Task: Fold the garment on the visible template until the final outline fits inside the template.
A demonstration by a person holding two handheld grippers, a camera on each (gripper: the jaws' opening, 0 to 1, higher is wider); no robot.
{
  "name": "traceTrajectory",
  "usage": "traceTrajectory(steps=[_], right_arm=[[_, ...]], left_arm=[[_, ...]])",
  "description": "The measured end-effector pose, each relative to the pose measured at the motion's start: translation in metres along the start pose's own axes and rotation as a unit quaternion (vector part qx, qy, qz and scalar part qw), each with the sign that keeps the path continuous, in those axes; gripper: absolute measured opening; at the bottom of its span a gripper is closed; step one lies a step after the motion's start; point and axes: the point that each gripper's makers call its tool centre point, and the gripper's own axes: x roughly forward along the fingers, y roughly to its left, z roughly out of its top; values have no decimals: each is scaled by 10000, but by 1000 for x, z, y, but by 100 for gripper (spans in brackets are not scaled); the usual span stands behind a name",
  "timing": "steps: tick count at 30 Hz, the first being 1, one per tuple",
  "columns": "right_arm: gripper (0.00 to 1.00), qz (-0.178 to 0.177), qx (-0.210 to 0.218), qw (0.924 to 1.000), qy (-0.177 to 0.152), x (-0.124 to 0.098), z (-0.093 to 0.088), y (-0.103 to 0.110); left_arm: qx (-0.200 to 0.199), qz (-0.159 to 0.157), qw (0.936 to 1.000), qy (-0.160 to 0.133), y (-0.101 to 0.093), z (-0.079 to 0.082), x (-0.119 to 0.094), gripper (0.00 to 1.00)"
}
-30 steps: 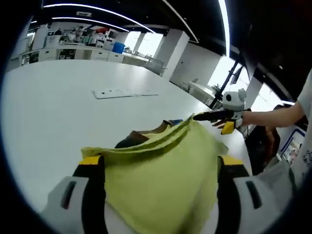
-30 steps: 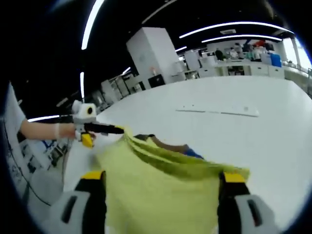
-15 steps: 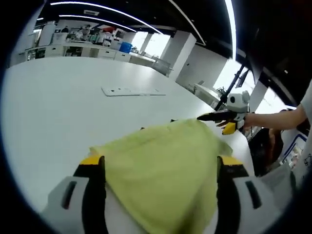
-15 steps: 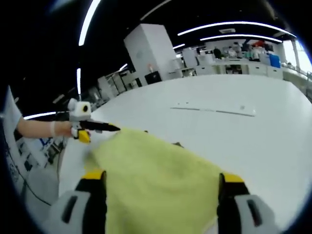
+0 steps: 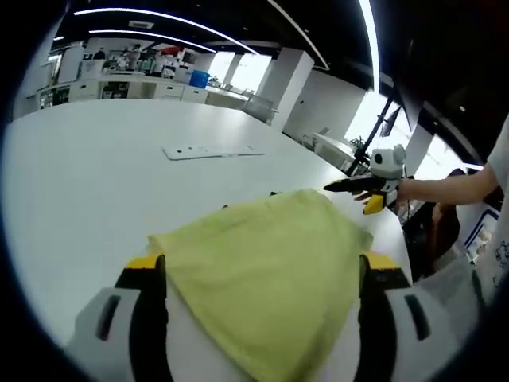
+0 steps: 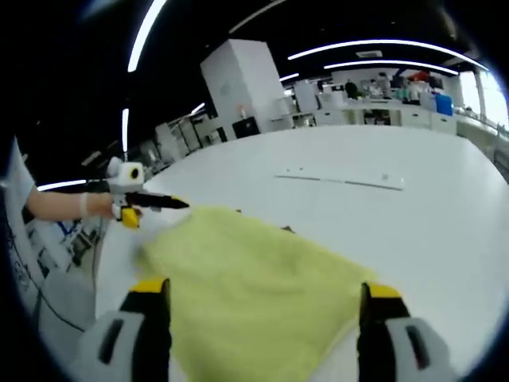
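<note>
Yellow-green garment (image 5: 270, 278) lay spread flat on the white table (image 5: 79, 175), filling the gap betw. the left gripper (image 5: 258, 274) jaws; in the right gripper view the same cloth (image 6: 254, 286) ran betw. the right gripper (image 6: 258, 298) jaws too. Each tool's jaws stood wide apart, one either side of the fabric, nothing pinched as far as could be seen. The right gripper (image 5: 367, 189) also showed from the left gripper view, just beside the garment's far corner, tips apparently together, held by a hand (image 5: 413, 191). Likewise the left gripper (image 6: 139, 203) in the right gripper view, near the opposite corner. A long pale strip (image 5: 211, 151) lay well apart on the table beyond. Template itself couldn't be made out – prob. hidden under the cloth.

Risks, judged from here: w/ the template covered, edges could overhang unnoticed. Regrasping one layer only would pull the fold open. Dragging a corner could slide the whole piece off the outline.
</note>
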Motion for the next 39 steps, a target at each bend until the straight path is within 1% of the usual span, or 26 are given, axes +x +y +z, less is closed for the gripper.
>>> traceTrajectory(steps=[2,5,6,10,14,16,20,23,25,27,30,33,36,38,39], right_arm=[[100,-34,21,10000,-32,-6,-1,0],[100,-81,88,9999,-44,-11,-4,-2],[100,-92,94,9999,-44,-14,-6,1],[100,-141,111,9998,-25,-22,-12,4],[100,-164,180,9997,-43,-32,-17,6],[100,-201,194,9996,-48,-37,-20,5],[99,-252,229,9994,18,-47,-28,5],[99,-251,298,9992,16,-55,-33,7],[99,-264,331,9991,26,-60,-38,11],[98,-289,328,9990,87,-65,-44,12],[98,-306,372,9988,104,-71,-50,15],[98,-313,464,9984,84,-76,-54,16],[96,-340,470,9983,113,-79,-58,19],[95,-337,472,9982,143,-81,-62,21],[94,-334,485,9981,152,-82,-63,21]], left_arm=[[-4,15,10000,1,-7,0,-2,99],[-20,57,10000,-24,-4,-1,-9,98],[-28,70,10000,-25,-4,-1,-10,98],[-95,122,9999,-38,-8,-8,-19,98],[-151,202,9997,34,-3,-18,-29,97],[-195,242,9995,1,-4,-19,-32,96],[-186,292,9994,67,-2,-26,-40,95],[-211,316,9993,66,-6,-30,-46,94],[-243,381,9990,50,-1,-32,-53,93],[-237,418,9988,102,0,-37,-59,92],[-189,408,9987,221,-7,-48,-64,89],[-289,354,9986,249,-9,-55,-71,82],[-293,401,9985,235,-6,-59,-77,79],[-327,355,9985,276,-10,-64,-80,72],[-338,345,9984,297,-15,-65,-80,69]])
